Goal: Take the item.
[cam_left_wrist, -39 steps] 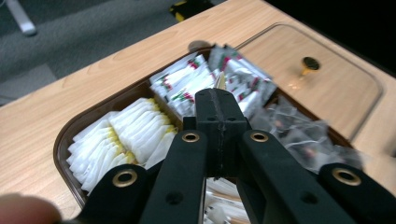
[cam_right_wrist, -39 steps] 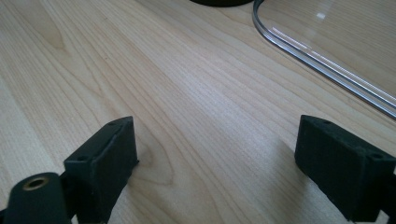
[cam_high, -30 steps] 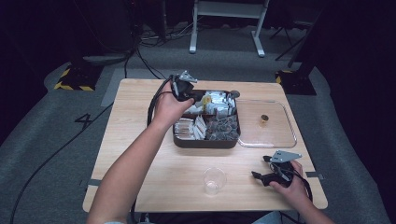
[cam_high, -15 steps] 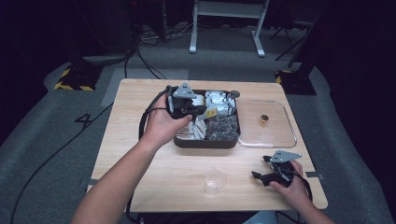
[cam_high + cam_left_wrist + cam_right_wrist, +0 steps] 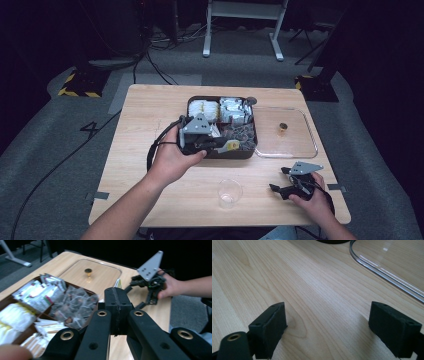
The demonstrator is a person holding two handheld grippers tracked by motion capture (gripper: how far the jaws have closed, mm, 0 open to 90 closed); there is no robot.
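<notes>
A dark box (image 5: 248, 153) with compartments of tea bags and sachets stands mid-table. My left gripper (image 5: 223, 146) hovers over its near edge, shut on a small yellow-and-white sachet (image 5: 231, 145). In the left gripper view the jaws (image 5: 117, 298) are pressed together and the sachet's tip (image 5: 118, 283) pokes out beyond them. A clear plastic cup (image 5: 230, 192) stands empty near the front edge. To its right my right gripper (image 5: 281, 182) rests on the table, and in its own view it (image 5: 327, 327) is open with bare wood between the fingers.
The box's clear lid (image 5: 300, 145) with a small brass knob (image 5: 283, 128) lies flat just right of the box; its rim (image 5: 387, 275) shows ahead of the right gripper. A cable trails from the left gripper over the table's left half.
My left hand has drawn back from the far side of the box to its near edge, toward the cup, with the sachet in its jaws. The right hand has stayed put.
</notes>
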